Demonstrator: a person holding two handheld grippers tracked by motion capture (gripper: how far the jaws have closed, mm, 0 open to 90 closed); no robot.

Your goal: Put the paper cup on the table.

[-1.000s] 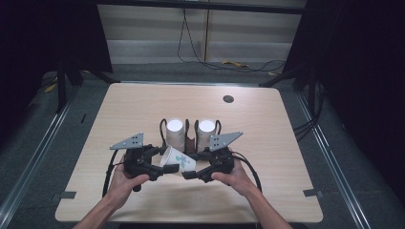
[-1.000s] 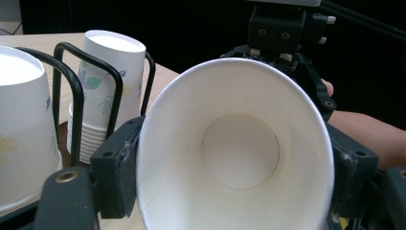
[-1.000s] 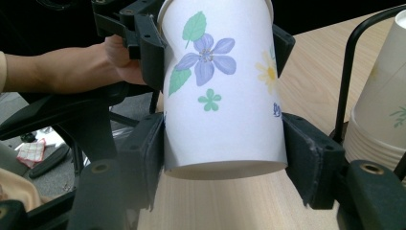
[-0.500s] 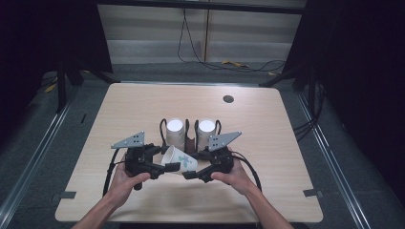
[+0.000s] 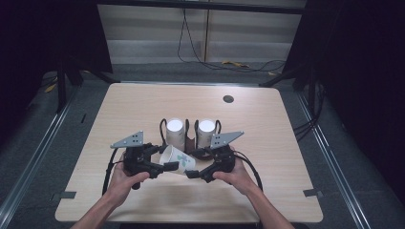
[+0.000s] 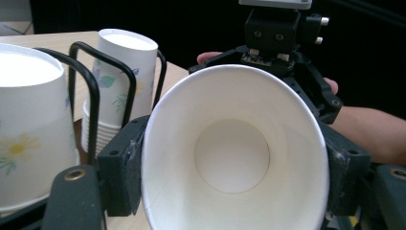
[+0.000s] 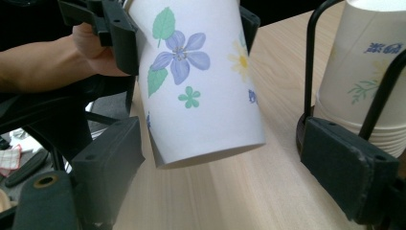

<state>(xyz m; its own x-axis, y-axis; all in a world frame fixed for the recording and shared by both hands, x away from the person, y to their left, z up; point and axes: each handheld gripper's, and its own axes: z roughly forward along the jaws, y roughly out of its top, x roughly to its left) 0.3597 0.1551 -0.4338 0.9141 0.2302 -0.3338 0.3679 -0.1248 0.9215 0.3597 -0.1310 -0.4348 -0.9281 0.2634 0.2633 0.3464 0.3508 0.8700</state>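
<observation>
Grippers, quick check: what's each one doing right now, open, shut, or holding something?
Left gripper: shut on the paper cup, pads at its rim.
Right gripper: open, jaws have just been opening; the cup's base sits between them, pads apart from it.

one loose paper cup, two cup stacks, two hand-held grippers.

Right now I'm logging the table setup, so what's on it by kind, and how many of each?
Loose paper cup, held: 1
Upside-down cup stacks: 2
Black wire holder: 1
Hand-held grippers: 2
Total: 6
</observation>
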